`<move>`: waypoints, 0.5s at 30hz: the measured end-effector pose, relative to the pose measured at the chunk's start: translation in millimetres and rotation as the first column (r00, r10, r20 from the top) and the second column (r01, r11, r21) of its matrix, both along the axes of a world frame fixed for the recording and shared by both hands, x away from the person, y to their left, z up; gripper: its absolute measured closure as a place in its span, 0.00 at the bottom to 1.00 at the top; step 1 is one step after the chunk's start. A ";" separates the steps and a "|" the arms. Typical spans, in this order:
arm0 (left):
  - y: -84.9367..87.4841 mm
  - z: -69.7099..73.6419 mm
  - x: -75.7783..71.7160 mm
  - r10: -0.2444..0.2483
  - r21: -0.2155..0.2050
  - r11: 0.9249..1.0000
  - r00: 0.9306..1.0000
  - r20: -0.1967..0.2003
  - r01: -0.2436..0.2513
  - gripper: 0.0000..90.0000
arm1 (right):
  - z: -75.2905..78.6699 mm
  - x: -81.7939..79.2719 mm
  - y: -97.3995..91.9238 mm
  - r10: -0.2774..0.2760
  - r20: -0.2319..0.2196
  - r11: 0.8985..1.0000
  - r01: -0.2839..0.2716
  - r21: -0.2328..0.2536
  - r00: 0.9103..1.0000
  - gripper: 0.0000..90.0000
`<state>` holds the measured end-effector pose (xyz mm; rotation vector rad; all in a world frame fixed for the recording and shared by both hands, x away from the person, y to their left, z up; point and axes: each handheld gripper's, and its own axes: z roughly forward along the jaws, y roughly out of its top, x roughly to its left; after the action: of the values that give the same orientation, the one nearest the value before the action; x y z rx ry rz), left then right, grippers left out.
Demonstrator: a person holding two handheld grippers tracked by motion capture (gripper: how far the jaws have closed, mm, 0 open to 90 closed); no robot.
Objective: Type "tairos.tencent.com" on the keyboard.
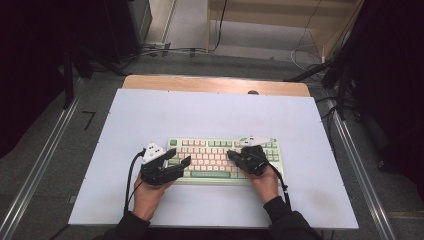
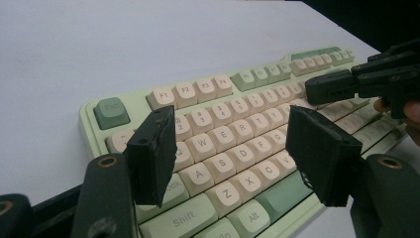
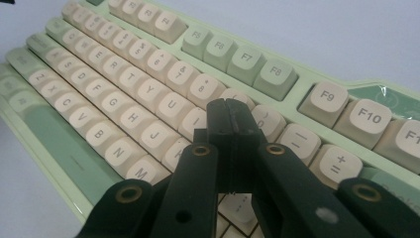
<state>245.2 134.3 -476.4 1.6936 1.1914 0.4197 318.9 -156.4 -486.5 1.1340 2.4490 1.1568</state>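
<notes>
Keyboard (image 1: 225,161) lies flat on the white surface (image 1: 210,115), so the right gripper (image 3: 229,110), fingers pressed together, pokes keys while the left gripper (image 2: 228,148) hovers with fingers apart, holding nothing.

Even overhead light; table (image 1: 210,115) bright, surroundings dark; both gripper views perhaps slightly soft.

a pale green keyboard (image 1: 220,161) with cream keycaps and darker green accent keys lies flat on the white table top, near its front edge.
</notes>
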 end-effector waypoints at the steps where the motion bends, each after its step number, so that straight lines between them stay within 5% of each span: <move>1: 0.3 0.1 0.0 0.003 0.001 1.000 1.000 0.000 -0.003 0.41 | 1.2 -0.4 -0.4 0.000 0.005 1.000 0.000 0.010 1.000 0.97; 4: 0.9 0.2 0.1 0.007 -0.003 1.000 1.000 0.000 -0.007 0.41 | 4.3 -2.5 -1.3 0.001 0.008 1.000 -0.001 0.025 1.000 0.94; 10: 0.9 0.2 0.1 0.008 -0.002 1.000 1.000 0.000 -0.008 0.41 | 12.4 -6.2 -4.5 -0.007 0.017 0.997 0.005 0.073 1.000 0.47; 15: 0.9 0.4 0.3 0.007 -0.001 1.000 1.000 0.000 -0.007 0.41 | 21.2 -12.0 -8.8 -0.013 0.025 0.994 0.010 0.107 1.000 0.36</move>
<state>245.5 135.2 -476.0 1.6887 1.1978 0.4230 306.9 -165.1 -465.3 1.1531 2.3840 1.3044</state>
